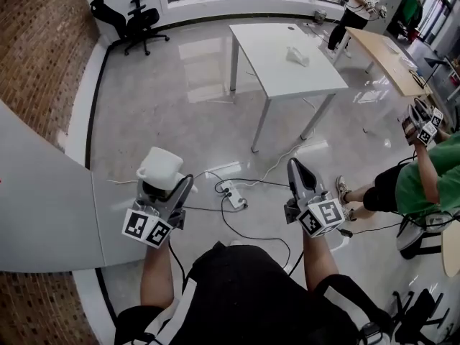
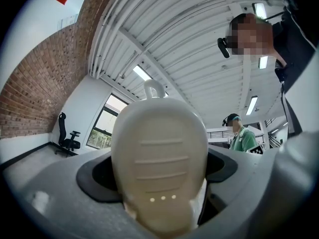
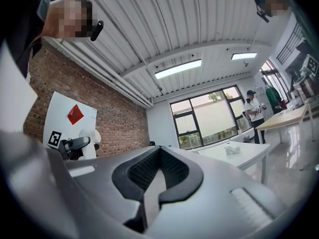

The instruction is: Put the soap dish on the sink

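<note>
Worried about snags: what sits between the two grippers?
Head view: a white power strip and black cables on the floor, between left gripper and right gripper.

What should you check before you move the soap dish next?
1. Soap dish clamped in the left gripper: ok, the jaws are shut on it.
2. Right gripper free to help: ok, jaws together, nothing between them.
3. Sink in sight: cannot tell, no view shows one.
4. Walking path safe: not ok, a power strip and cables lie on the floor just ahead.
5. Room on the right: cannot tell, a person in a green shirt sits close by.
</note>
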Motion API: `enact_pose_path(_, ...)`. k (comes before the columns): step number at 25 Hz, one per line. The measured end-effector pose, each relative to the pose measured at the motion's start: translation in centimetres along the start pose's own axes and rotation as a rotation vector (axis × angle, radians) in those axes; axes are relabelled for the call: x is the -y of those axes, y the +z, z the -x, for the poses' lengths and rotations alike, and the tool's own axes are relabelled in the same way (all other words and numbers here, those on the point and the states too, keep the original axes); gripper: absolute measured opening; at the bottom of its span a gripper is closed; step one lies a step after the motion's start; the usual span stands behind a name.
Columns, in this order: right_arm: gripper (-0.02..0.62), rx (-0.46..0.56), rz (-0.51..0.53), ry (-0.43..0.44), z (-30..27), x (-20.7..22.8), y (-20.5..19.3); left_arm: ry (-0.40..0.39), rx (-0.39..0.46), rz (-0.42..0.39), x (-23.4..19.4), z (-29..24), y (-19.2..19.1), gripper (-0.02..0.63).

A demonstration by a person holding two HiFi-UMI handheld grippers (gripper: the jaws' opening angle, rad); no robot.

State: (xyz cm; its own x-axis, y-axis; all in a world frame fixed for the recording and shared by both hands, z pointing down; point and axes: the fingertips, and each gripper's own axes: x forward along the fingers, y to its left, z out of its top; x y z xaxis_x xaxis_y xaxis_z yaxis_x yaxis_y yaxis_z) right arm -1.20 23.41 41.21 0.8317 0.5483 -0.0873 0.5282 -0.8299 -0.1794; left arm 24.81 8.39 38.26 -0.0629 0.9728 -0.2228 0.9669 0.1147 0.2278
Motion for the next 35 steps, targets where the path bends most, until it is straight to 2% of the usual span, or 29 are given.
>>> enact_pose_path(6, 0.006, -0.002, -0.001, -0.045, 0.1, 4.4, 0.6, -0.05, -0.009, 0.017, 1.5, -5.2, -1.5, 0.466)
enact_pose_path(12, 0.006, 0.0, -0.018, -0.065, 0.9, 5.8, 0.3, -0.093, -0.035, 0.021, 2.9, -7.6, -2.6, 0.466)
enact_pose_path(20, 0.006, 0.008, -0.017, -0.127, 0.6, 7.9, 0.2, -0.143, -0.054, 0.04, 2.6, -10.3, -3.9, 0.466)
enact_pose_path(27, 0.006, 0.035, 0.005, -0.172, -5.7, 8.4, 1.1, -0.208, -0.048, 0.045, -2.7, -15.6, -2.7, 0.466)
enact_pose_path(35, 0.006, 0.047, 0.013, -0.204, -9.8, 8.2, 1.0, -0.249, -0.044, 0.052, -6.5, -18.5, -2.3, 0.466)
